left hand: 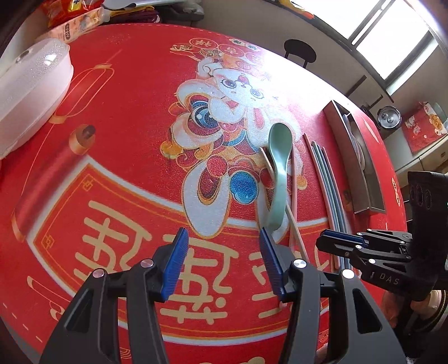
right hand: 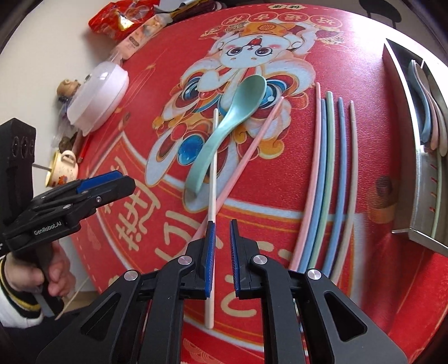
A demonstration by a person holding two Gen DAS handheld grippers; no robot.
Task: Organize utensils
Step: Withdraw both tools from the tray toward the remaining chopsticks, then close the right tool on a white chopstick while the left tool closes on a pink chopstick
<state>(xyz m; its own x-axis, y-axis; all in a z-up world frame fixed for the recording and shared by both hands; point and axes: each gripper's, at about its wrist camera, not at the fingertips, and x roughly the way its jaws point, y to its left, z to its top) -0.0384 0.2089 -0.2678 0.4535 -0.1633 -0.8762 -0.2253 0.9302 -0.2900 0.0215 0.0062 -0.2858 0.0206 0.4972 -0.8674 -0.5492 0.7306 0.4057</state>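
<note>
A green spoon (right hand: 226, 128) lies on the red mat, its handle resting across a cream chopstick (right hand: 214, 168) and beside a pink chopstick (right hand: 252, 148). My right gripper (right hand: 222, 224) hovers over the near end of the cream chopstick. Its jaws stand a narrow gap apart with nothing between them, and the chopstick runs under the left finger. My left gripper (left hand: 223, 232) is open and empty, its right finger next to the handle end of the spoon (left hand: 280, 156). Several coloured chopsticks (right hand: 333, 168) lie in a row to the right. The metal tray (right hand: 420, 196) holds spoons.
A white lidded container (left hand: 30, 92) sits at the mat's left edge, with snack packs (right hand: 120, 19) beyond it. A small teapot and cup (right hand: 63, 168) stand off the mat at left. A person's hand (right hand: 56, 268) holds the left gripper (right hand: 112, 179).
</note>
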